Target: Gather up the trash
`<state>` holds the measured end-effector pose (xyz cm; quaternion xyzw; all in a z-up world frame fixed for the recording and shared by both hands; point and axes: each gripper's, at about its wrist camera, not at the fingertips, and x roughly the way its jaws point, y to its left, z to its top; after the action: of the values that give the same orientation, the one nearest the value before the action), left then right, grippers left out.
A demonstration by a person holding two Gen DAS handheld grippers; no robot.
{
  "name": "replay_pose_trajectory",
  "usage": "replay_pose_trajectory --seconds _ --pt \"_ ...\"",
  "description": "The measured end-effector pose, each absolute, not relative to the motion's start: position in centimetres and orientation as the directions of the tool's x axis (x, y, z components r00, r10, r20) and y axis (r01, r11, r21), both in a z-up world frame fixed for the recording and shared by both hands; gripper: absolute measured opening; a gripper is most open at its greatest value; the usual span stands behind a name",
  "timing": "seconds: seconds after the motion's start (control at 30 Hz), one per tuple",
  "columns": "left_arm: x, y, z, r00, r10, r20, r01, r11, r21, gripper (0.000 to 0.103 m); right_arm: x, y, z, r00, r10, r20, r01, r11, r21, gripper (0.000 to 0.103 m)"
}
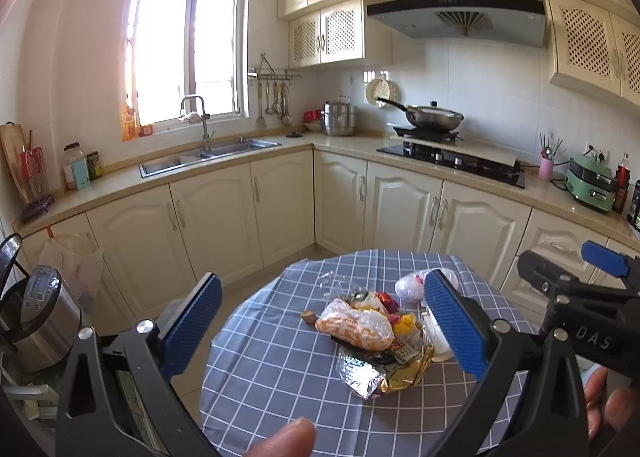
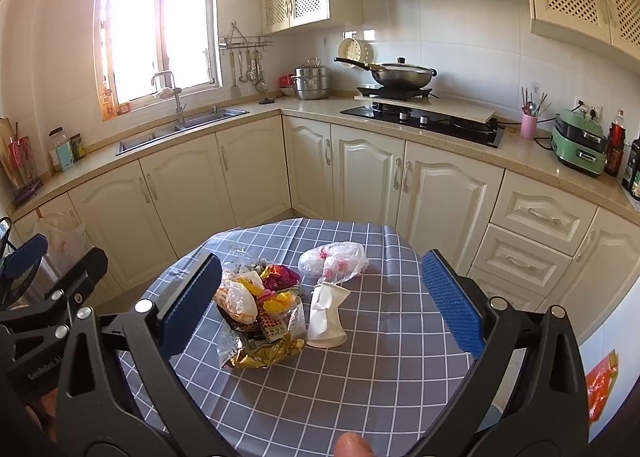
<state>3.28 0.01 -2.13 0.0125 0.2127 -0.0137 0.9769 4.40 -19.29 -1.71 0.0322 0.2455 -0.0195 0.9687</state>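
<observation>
Kitchen with cream cabinets; in the foreground a round table (image 2: pixel 360 377) under a grey checked cloth. The left gripper (image 1: pixel 324 333) is held above the near edge of the table, jaws spread wide and holding nothing. The right gripper (image 2: pixel 320 305) is likewise wide apart and empty, above the same edge.

On the cloth between the fingers lies the trash: a heap of wrappers (image 2: pixel 260 317) with gold foil at its near side and a clear bag with orange print on top. A crushed white paper cup (image 2: pixel 326 317) lies just beside the heap on its right, touching it. A crumpled white plastic bag (image 2: pixel 334 261) with red print lies beyond the cup, apart from the heap.

Farther off: the sink (image 2: pixel 180 133) under the window at left, and a wok (image 2: pixel 400 75) on the stove (image 2: pixel 424 119) at right.
</observation>
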Motion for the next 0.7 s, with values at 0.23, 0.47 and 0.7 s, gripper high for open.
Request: replay_pose_trajectory --seconds 0.23,0.47,0.7 --pt "5.0 -0.3 -4.8 0.876 -0.031 -0.482 0.048 0.999 0.023 0.099 5.7 -19.8 -3.2 0.856 -0.024 -0.516 0.062 0.997 0.055 0.098" --pt "7.5 -0.8 -9.6 0.812 -0.057 -0.581 0.087 0.996 0.024 0.099 7.4 -21.6 -6.7 0.803 -0.046 -0.594 0.099 0.993 0.058 0.098" --pt "10.9 -2.1 -15.4 0.732 -0.084 -0.676 0.126 0.992 0.013 0.099 8.7 -23.6 -10.4 0.741 -0.060 -0.668 0.135 0.989 0.061 0.098"
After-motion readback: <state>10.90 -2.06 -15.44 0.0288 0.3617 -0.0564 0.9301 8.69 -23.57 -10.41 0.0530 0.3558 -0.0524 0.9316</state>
